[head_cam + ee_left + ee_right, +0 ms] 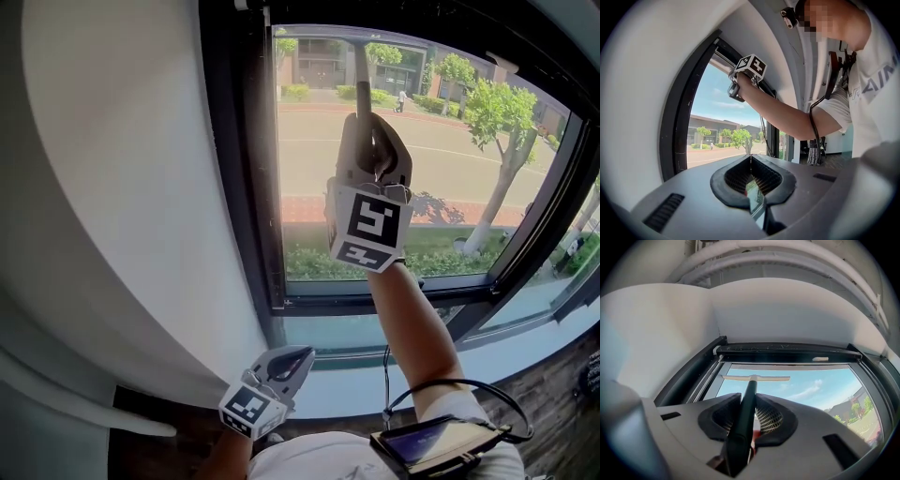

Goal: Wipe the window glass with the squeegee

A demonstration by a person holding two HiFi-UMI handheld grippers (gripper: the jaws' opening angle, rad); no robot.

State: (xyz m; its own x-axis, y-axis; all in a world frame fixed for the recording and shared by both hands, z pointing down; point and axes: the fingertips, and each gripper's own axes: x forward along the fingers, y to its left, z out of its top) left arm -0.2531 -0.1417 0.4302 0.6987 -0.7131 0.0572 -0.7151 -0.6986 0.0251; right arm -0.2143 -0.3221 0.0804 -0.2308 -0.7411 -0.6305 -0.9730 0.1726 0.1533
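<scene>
Right claw (pixel 750 417) is clenched on the dark handle of the squeegee (pixel 749 392), and the pale blade sits straight ahead of it, up against the top edge of the window glass (pixel 806 390). Left claw (pixel 751 174) hangs low, pinched together on nothing.

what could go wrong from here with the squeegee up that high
1. The right hand-held gripper clamps the squeegee by its handle, well back from the blade, so the blade might twist and skip, leaving streaks on the glass.
2. The blade sits just under the top frame and could knock it.
</scene>
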